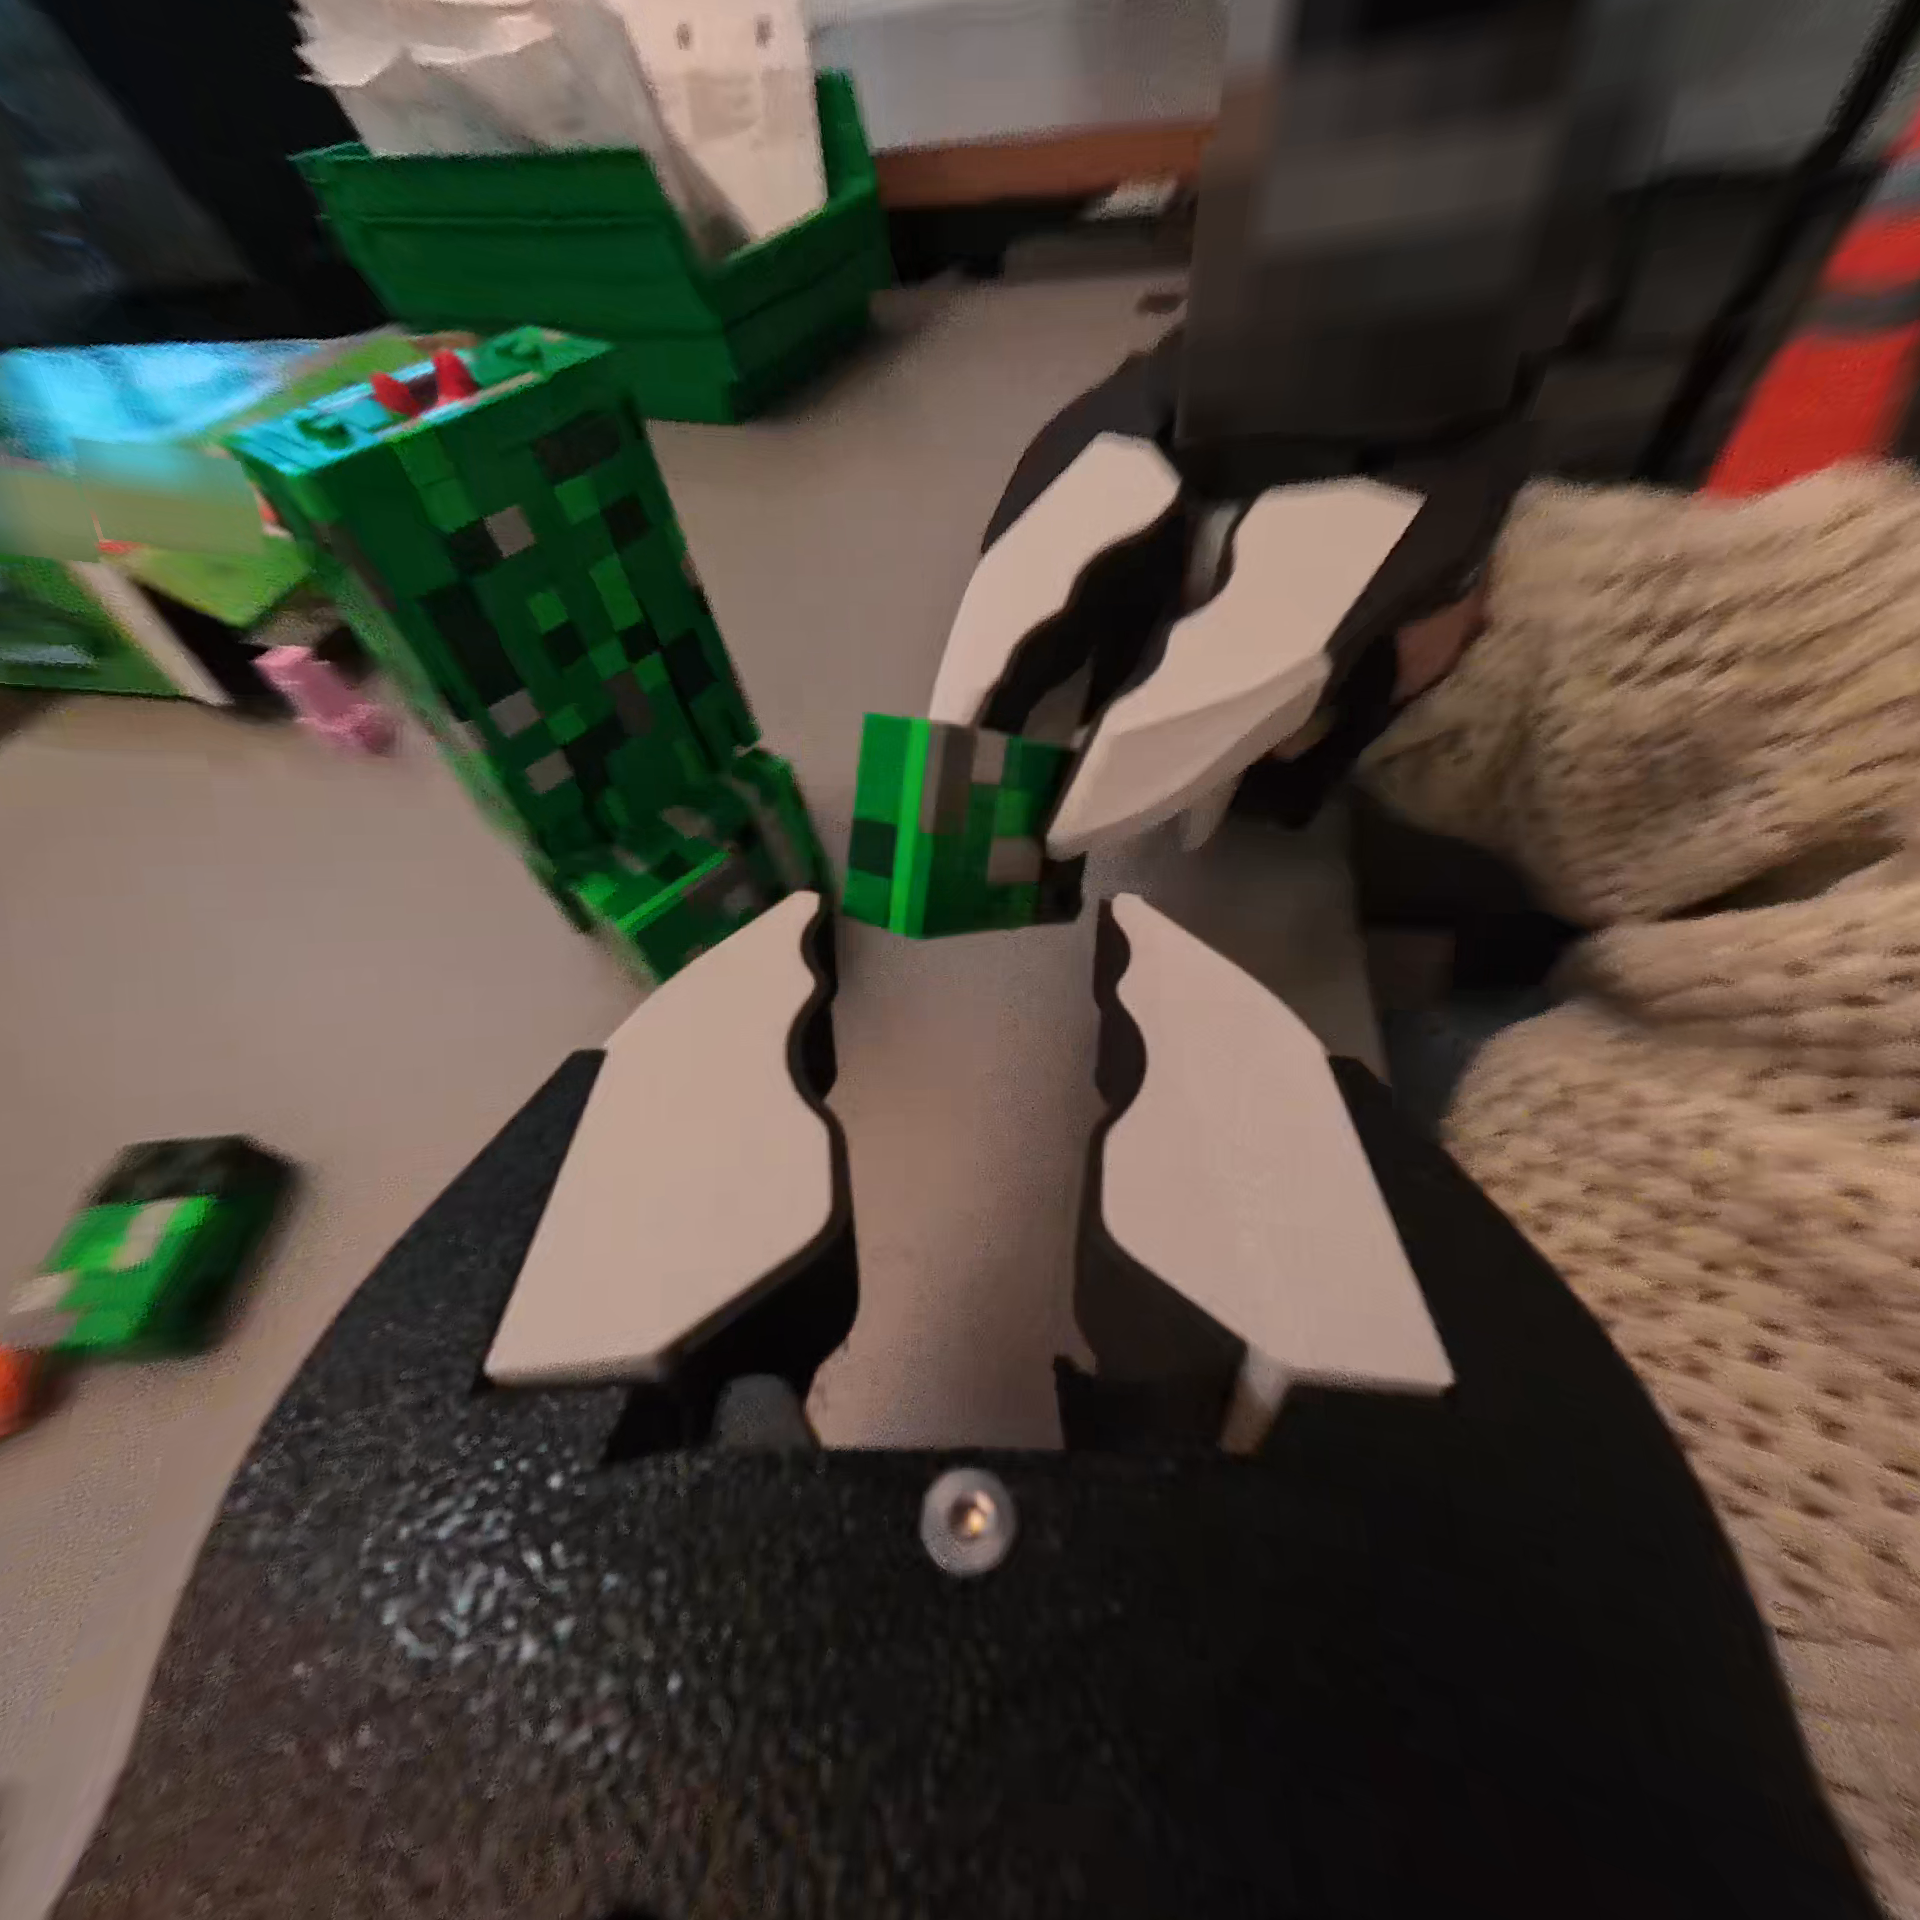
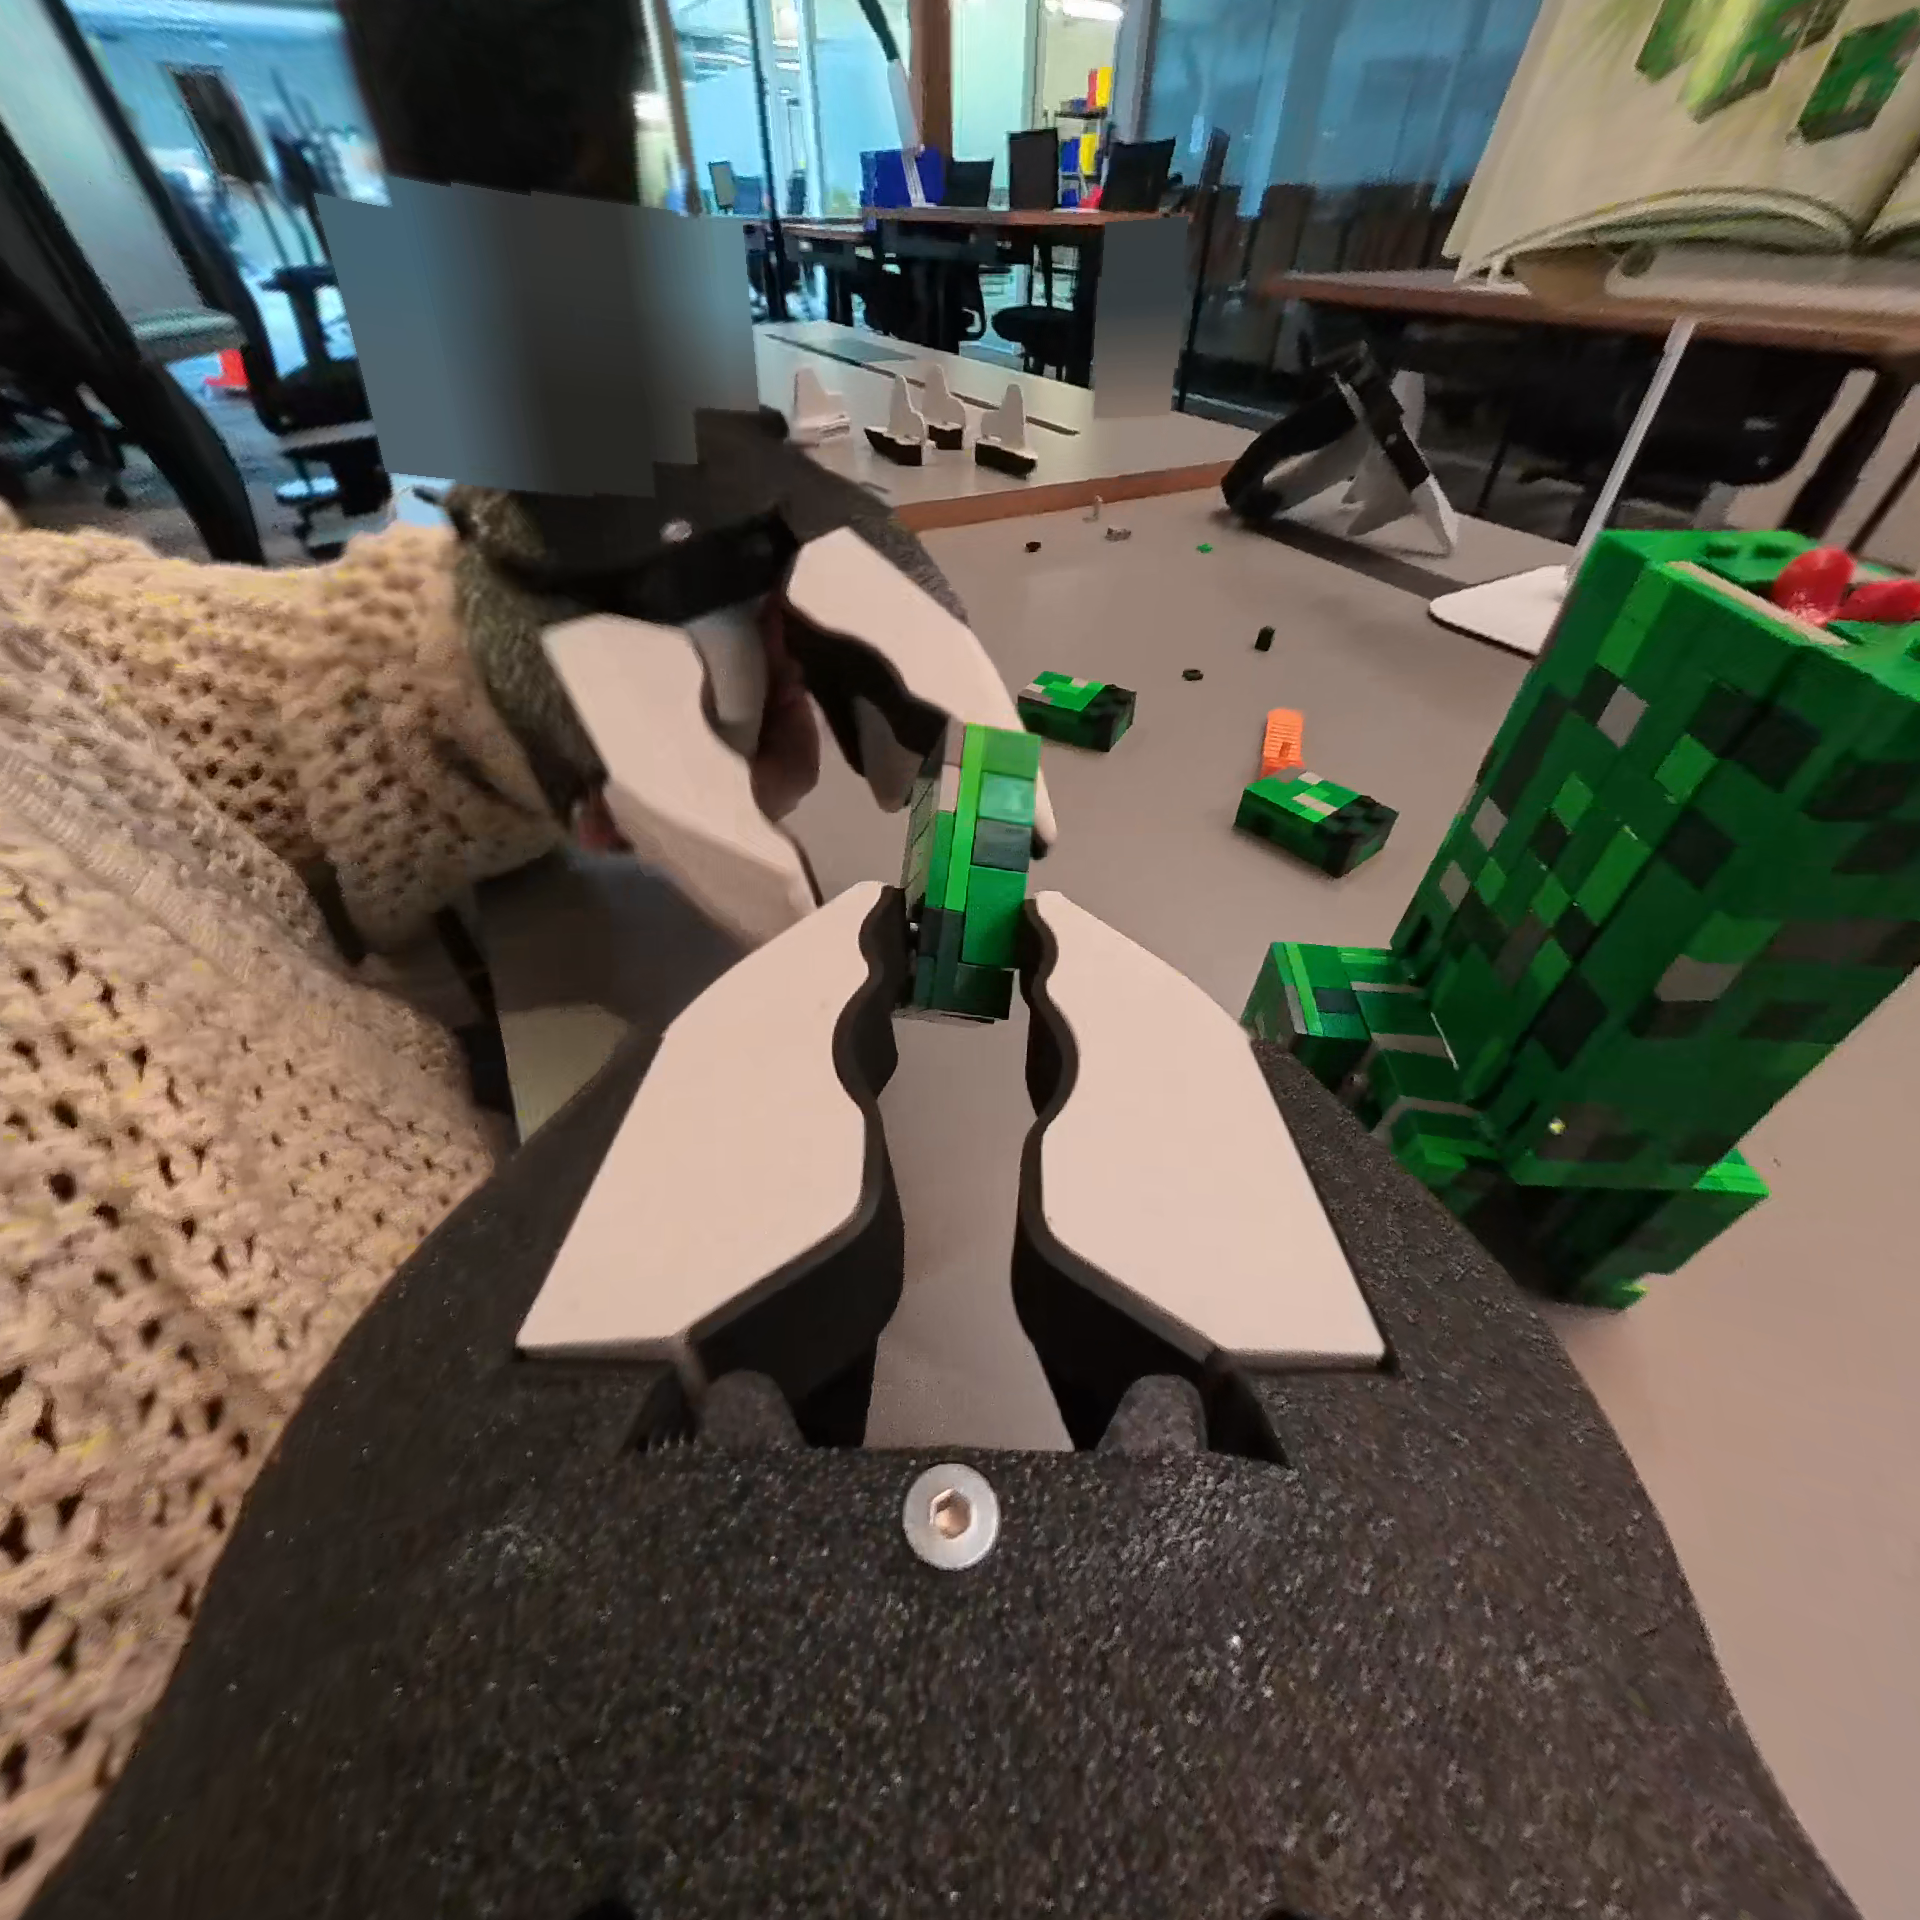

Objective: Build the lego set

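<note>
My right gripper [image 2: 961, 914] is shut on a small green pixel-patterned lego block [image 2: 971, 883] and holds it upright above the grey table [image 2: 1143, 582]. In the left wrist view the block [image 1: 935, 831] hangs from the right gripper [image 1: 1003, 779], just beyond my left gripper [image 1: 966, 920]. The left gripper is open and empty, its fingers on either side of the block's near end. The tall green lego body [image 1: 540, 623] stands to the left. In the right wrist view it [image 2: 1662, 883] is on the right, with red pieces on top.
Two small green lego blocks [image 2: 1075, 707] [image 2: 1314, 821] and an orange piece [image 2: 1283, 738] lie on the table. A green bin [image 1: 623, 260], an open booklet on a stand [image 2: 1714, 135] and a spare gripper [image 2: 1340, 468] stand farther back. Cream knit sleeves [image 2: 156, 935] fill one side. Less than 4 cm separates the two grippers' tips.
</note>
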The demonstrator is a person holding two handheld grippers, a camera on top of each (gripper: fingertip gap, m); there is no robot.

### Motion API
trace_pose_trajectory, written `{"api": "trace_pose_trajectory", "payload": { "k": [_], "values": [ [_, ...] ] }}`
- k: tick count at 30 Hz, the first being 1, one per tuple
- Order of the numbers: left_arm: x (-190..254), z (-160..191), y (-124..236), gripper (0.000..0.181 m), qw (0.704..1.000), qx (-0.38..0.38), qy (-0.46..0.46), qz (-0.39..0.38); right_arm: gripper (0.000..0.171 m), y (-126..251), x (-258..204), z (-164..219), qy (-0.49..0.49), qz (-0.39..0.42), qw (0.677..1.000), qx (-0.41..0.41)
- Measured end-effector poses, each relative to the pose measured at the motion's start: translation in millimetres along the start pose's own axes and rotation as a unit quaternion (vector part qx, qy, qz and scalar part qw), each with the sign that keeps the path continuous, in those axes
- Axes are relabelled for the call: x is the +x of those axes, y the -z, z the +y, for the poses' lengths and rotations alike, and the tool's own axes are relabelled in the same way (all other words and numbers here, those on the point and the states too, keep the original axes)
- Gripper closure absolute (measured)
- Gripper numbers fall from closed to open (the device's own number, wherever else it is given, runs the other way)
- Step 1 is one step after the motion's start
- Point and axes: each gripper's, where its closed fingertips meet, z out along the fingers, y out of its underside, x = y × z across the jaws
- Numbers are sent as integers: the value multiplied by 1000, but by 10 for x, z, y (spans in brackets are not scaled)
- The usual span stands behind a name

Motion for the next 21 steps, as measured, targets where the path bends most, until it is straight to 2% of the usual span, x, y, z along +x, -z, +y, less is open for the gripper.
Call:
{"api": "trace_pose_trajectory", "payload": {
  "k": [2, 4, 9, 13, 18, 21],
  "values": [
    [44, -10, -18, 144, 998, 8, 34, 49, 151, 47, -13, 36, 8, -12, 1000, 4],
    [58, 54, -77, 153, 998, -5, 22, 62, 151, 79, -43, 93, 9, -29, 1000, 1],
    [90, 31, -136, 161, 996, 1, 27, 90, 151, 162, -4, 162, 16, -25, 1000, -5],
    [-16, 150, -228, 163, 994, -88, -46, 50, 141, 165, 79, 258, 22, -7, 998, -56],
    [-92, 230, -309, 163, 980, -162, -101, 49, 139, 185, 147, 382, 68, 7, 990, -121],
    [-153, 287, -331, 163, 969, -205, -126, 49, 131, 205, 200, 403, 93, 25, 984, -147]
  ]
}}
